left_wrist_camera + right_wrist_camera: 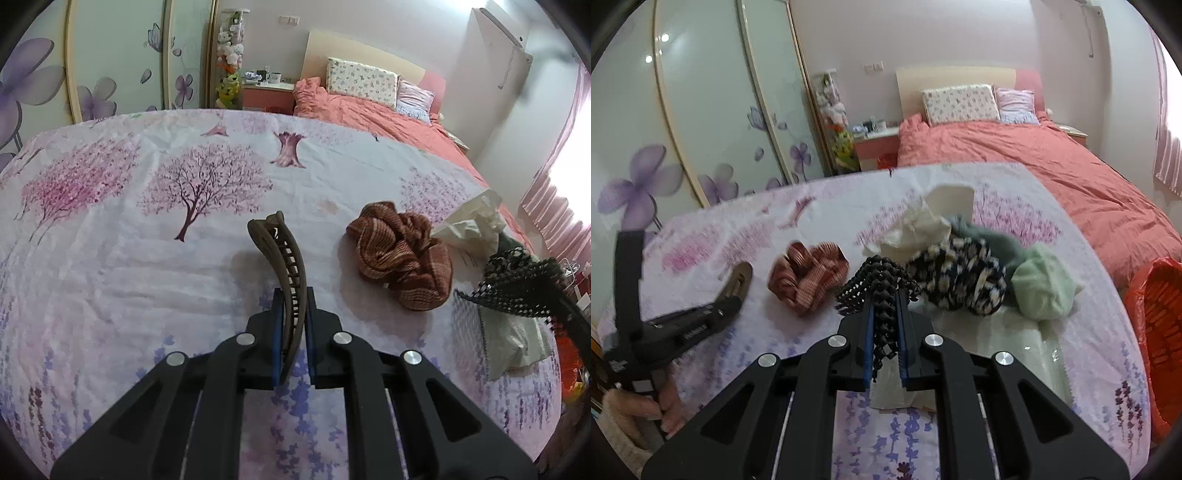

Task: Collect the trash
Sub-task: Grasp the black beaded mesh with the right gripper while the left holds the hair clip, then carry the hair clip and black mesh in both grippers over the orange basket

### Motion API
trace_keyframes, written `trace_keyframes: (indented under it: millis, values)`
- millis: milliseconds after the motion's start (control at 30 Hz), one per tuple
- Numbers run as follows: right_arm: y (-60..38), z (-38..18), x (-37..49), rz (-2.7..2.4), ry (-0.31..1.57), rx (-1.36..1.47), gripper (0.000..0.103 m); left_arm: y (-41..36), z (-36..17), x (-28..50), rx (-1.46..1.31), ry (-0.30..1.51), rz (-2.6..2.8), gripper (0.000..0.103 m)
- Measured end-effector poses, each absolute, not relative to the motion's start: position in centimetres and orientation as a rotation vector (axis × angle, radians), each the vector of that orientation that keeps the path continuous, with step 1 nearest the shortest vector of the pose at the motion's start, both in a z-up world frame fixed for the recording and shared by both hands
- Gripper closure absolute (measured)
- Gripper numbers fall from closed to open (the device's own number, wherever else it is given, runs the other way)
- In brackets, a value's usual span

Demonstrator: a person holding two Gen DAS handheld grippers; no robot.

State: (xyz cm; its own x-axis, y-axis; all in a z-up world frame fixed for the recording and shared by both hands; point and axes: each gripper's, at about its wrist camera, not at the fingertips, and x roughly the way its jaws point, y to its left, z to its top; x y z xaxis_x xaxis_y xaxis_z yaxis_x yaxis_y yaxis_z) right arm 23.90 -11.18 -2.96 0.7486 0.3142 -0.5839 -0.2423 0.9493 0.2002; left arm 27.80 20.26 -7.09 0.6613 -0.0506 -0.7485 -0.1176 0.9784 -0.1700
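A: Report tool status, both sides.

B: The left gripper (pixel 294 332) is clamped on a brown hair claw clip (pixel 282 258); the clip stands on edge between the blue pads, its curved end rising toward the tree-print tablecloth (pixel 129 258). The right gripper (pixel 885 328) is clamped on a black mesh scrunchie (pixel 875 284), which bunches out ahead of the fingertips.

A: Location of the remaining items?

B: On the cloth, just right of the clip, lies a rust striped scrunchie (pixel 402 251). Beyond the right tool sit a crumpled white tissue (pixel 916 229), a black-and-cream patterned scrunchie (pixel 960 277) and a pale green bundle (pixel 1043 286); these three touch or overlap one another. A flat piece of paper (pixel 886 391) lies under the right tool's fingers.

A: Receptacle?

B: An orange basket (pixel 1160 332) shows at the right edge of the right wrist view, beside the table and lower than its top. Its contents cannot be determined from either view.

A: Progress assessment?

B: Judged early to middle stage. Two items are gripped but neither is over the basket. At least five loose items remain on the table. Which of them count as trash is uncertain; the tissue and paper are the likeliest candidates.

A: Remaining procedure?

B: Probably carry the held items to the basket, release, then return for the rest.
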Motion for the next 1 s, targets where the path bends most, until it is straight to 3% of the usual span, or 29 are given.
trace_keyframes:
  millis: [467, 1000]
  values:
    - [-14.5, 1.7, 21.5, 0.269, 0.52, 0.15, 0.092, 17.7, -2.0, 25.6, -0.157, 0.765, -0.009, 0.092]
    - [-21.7, 2.8, 18.9, 0.125, 0.457, 0.208, 0.093, 8.7, 3.5, 22.9, -0.096, 0.699, -0.187, 0.092]
